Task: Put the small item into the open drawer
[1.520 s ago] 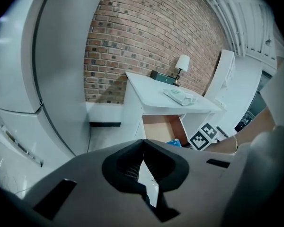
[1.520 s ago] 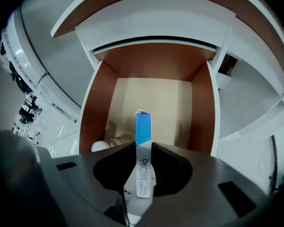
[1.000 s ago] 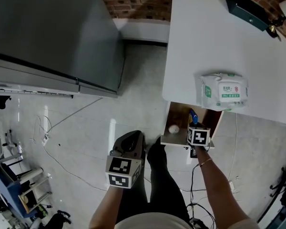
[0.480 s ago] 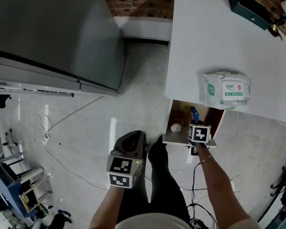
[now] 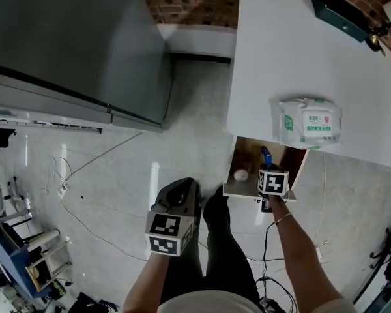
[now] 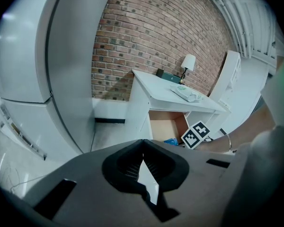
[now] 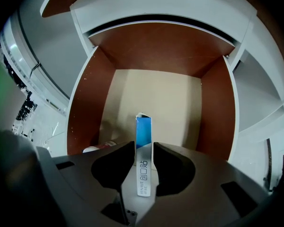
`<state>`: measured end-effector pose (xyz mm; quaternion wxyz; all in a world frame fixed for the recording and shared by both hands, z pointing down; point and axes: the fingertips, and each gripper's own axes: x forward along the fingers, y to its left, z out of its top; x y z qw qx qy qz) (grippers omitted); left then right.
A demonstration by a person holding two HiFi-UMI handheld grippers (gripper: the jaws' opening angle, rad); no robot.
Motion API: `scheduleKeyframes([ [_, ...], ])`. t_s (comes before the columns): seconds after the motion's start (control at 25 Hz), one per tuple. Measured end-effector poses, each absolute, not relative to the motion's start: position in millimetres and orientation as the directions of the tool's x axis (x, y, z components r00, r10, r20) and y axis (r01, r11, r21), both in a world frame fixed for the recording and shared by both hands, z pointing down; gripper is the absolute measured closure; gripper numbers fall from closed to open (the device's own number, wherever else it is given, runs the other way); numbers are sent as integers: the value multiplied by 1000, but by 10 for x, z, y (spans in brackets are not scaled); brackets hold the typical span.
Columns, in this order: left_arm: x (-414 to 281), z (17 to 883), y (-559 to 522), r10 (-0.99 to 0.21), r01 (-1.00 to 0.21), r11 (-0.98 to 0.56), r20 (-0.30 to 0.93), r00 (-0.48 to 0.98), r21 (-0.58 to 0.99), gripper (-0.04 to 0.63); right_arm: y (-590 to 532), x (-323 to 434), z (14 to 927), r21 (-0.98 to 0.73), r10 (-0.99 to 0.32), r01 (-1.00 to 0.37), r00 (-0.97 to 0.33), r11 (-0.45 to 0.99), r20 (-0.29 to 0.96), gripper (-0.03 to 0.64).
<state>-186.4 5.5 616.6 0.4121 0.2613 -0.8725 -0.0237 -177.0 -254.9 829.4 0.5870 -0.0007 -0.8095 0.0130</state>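
A slim blue-and-white small box (image 7: pixel 143 136) stands upright between the jaws of my right gripper (image 7: pixel 143 146), which points steeply down into the open drawer (image 7: pixel 156 91). The jaws have just been opening, and a thin gap shows on each side of the box. From the head view the right gripper (image 5: pixel 268 166) hangs over the drawer (image 5: pixel 230 189), with the box's blue end (image 5: pixel 266 155) showing. My left gripper (image 5: pixel 182 186) is held low over the floor, left of the drawer. Its jaws (image 6: pixel 142 142) are shut with nothing in them.
A small white round object (image 5: pixel 239 174) lies at the drawer's left side. A pack of wipes (image 5: pixel 309 124) and a dark box (image 5: pixel 339 12) sit on the white table (image 5: pixel 274 51). A grey fridge (image 5: pixel 65 38) stands at left. Cables trail on the floor.
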Motion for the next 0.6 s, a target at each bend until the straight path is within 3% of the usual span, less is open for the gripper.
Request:
scheduleKeyframes([
  [0.6,-1871,5895,-167,-530,-513,821,671,-519,252,574,-2567,-1612,7505,-115,48,-112,-476,987,878,469],
])
